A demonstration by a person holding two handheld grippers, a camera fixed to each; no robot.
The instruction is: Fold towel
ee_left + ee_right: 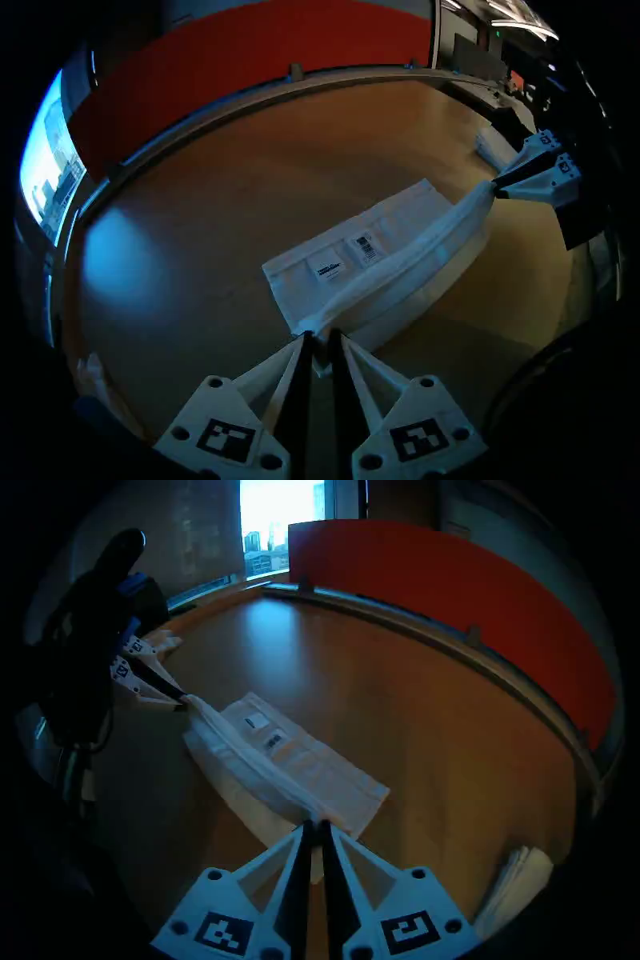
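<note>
My left hand-held gripper [322, 338] is clenched on one end of the white towel [376, 256], both fingers pressing the cloth at the corner nearest me. My right hand-held gripper [314, 826] grasps the other end the same way, its fingers drawn together on the fabric. In the left gripper view I see that right hand-held gripper [496, 187] farther off, pinching the far corner. In the right gripper view the left one [182, 698] appears at the towel's far end, with a dark sleeve behind it.

The towel lies on the wooden worktop [240, 200], roughly in its middle. One long edge is lifted off the surface and runs as a raised ridge between the two grippers. The rest rests flat beneath and beside it. Two small labels [328, 264] face up on the flat part.

A red panel [240, 56] stands along the worktop's far edge, and a bright window [280, 512] lies beyond it. A stack of white cloth [516, 880] sits near the worktop's edge, well apart from the towel.
</note>
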